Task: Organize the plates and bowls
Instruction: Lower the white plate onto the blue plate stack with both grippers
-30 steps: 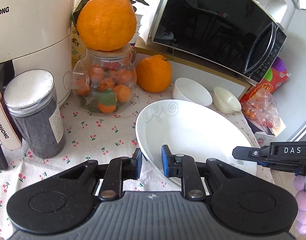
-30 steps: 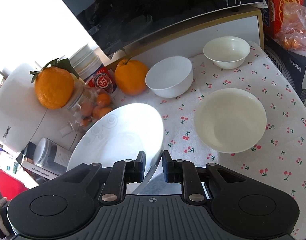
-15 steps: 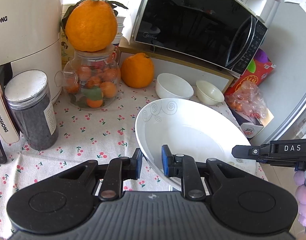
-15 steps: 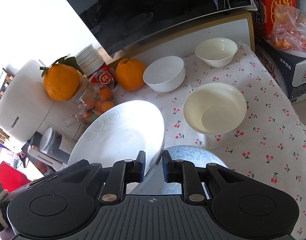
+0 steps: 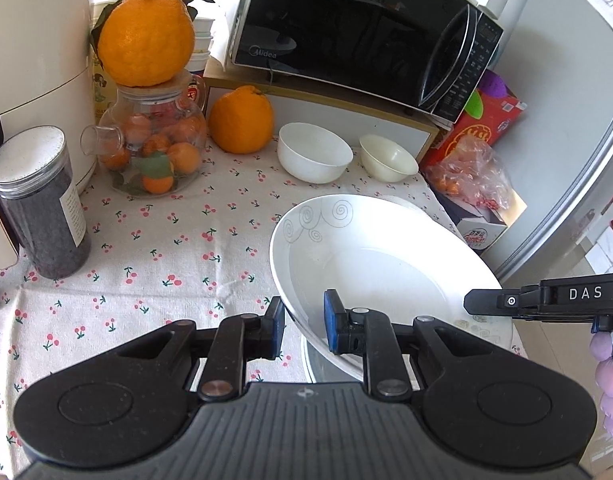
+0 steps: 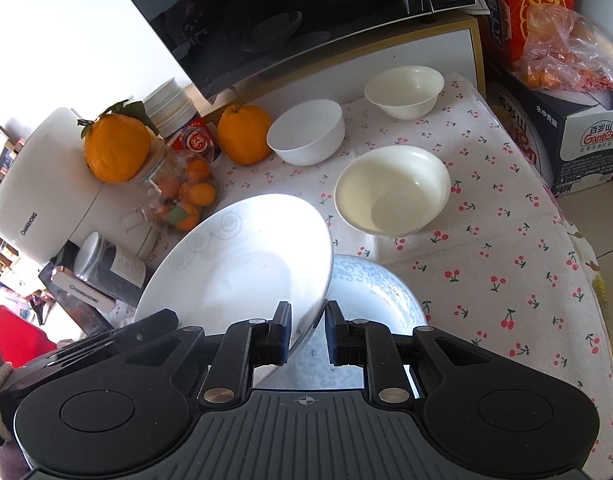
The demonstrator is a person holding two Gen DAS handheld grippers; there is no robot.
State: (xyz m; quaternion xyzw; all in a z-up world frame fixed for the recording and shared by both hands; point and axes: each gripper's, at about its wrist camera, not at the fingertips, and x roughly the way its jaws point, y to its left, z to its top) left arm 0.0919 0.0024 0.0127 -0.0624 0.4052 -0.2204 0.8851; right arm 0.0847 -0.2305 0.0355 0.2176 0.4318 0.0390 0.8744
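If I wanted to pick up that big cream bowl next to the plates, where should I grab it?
Probably by the rim. The cream bowl stands upright and open on the cloth, too wide to grab across. Come from above, one finger inside the wall and one outside, at the near edge: that side is bare, while a white bowl sits behind it.

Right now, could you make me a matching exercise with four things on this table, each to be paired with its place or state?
Things:
1. large white swirl plate
2. blue-patterned plate
3. big orange
4. cream bowl

Places or states:
A. on top of the glass jar
B. flat on the tablecloth, under the lifted plate
C. tilted, rim clamped by both the left gripper and the right gripper
D. empty, upright on the tablecloth

Pairs: 1-C, 2-B, 3-A, 4-D
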